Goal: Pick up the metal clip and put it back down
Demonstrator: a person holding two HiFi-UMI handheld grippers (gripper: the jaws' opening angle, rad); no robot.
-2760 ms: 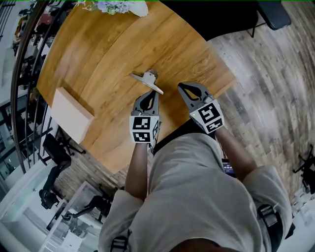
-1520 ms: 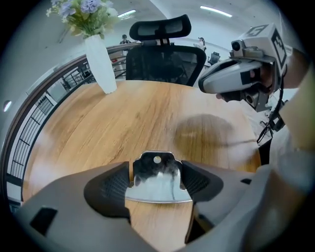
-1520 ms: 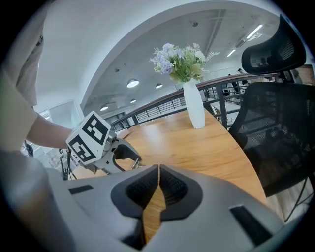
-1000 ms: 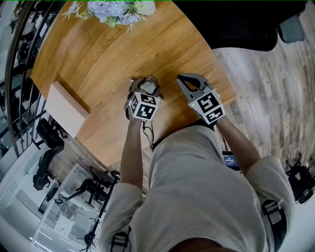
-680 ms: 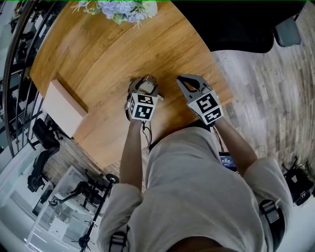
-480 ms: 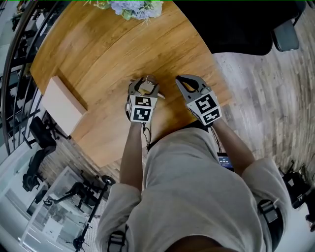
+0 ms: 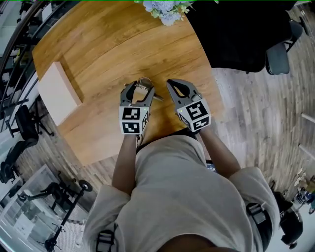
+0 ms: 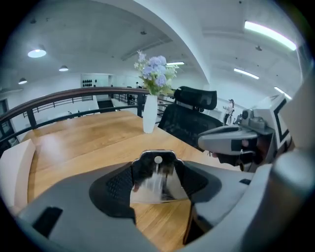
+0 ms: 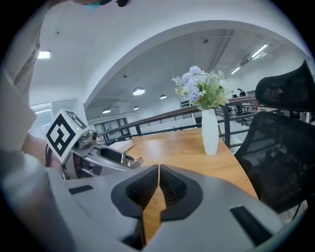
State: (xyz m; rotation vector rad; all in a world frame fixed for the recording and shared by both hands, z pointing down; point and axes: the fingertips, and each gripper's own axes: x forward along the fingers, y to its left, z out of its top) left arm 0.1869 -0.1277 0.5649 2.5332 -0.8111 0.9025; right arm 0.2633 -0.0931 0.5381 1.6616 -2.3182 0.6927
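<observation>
head view: round table of warm brown wood, seen from steeply above; the left gripper and the right gripper lie side by side over its near edge, each with a black-and-white marker cube at its rear; a shiny silver metal clip sits between the left jaws; a pale beige rectangular box rests at the table's left edge, a bunch of pale blue flowers at its far edge, a black office chair just beyond; the person's grey shirt fills the lower part

left gripper view: the dark jaws are pinched on the metal clip, its flat plate facing the camera with a small rivet near the top; wood shows below it, and whether the clip touches the table cannot be told; a tall white vase holds the flowers on the far side; the right gripper shows at the right, the box at the left

right gripper view: the jaws are pressed together with nothing between them; at the left the left gripper carries the clip at its tip; the vase stands on the table, the chair at the right
</observation>
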